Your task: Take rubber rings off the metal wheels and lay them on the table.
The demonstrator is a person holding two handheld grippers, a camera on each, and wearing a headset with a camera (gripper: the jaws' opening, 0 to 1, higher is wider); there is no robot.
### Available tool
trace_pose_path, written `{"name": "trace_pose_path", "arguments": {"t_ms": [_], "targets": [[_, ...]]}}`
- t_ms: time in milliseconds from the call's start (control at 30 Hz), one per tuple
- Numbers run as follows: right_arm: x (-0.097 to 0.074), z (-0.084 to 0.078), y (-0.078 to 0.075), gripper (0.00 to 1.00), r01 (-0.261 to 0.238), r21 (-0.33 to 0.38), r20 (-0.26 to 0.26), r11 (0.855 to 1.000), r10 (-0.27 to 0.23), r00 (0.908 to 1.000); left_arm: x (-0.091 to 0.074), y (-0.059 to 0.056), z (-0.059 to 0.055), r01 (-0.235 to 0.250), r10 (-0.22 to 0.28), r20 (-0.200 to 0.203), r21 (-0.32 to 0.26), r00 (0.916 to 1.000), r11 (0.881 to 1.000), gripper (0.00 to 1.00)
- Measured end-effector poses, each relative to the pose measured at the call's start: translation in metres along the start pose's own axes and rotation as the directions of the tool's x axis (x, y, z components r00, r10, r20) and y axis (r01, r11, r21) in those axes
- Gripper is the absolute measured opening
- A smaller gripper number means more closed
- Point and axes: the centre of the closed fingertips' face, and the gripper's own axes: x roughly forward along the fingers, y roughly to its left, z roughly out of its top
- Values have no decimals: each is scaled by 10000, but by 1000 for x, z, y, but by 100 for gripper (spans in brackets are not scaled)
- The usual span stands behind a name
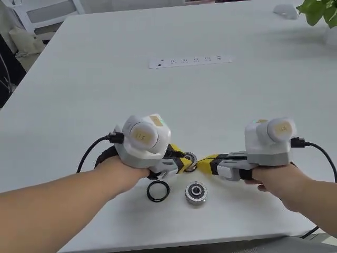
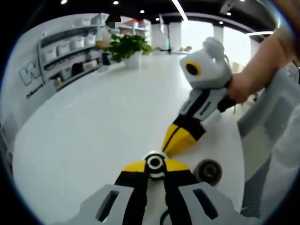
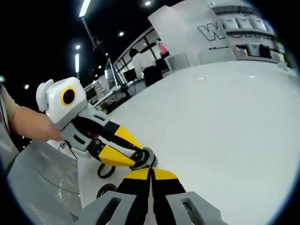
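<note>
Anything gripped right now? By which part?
Left gripper clamps a metal wheel across its rim, at the jaw tips. Right gripper is shut, tips at that wheel; whether it grips anything cannot be told.

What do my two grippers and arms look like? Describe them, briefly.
The left gripper and right gripper match: rounded white-grey housings, grey bodies, black jaws tipped yellow. A black cable trails from each. The forearms are bare, no sleeves in the head view.

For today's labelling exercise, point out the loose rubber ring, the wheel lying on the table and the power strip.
rubber ring [image 1: 149, 191]: head view, left side of its band.
wheel [image 1: 196, 192]: head view, its centre hub.
power strip [image 1: 189, 61]: head view, middle of its top face.
</note>
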Motion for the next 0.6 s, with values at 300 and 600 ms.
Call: {"name": "trace_pose_path", "arguments": {"t_ms": [300,600], "targets": [[-1,9,4,0,-127,625,407,9980,102,9991,-1,-2,0,-81,80,-30,-29,10000,10000,12],[0,9,5,0,-276,835,477,9961,237,9986,0,-1,0,-89,89,-32,3,10000,10000,12]]}}
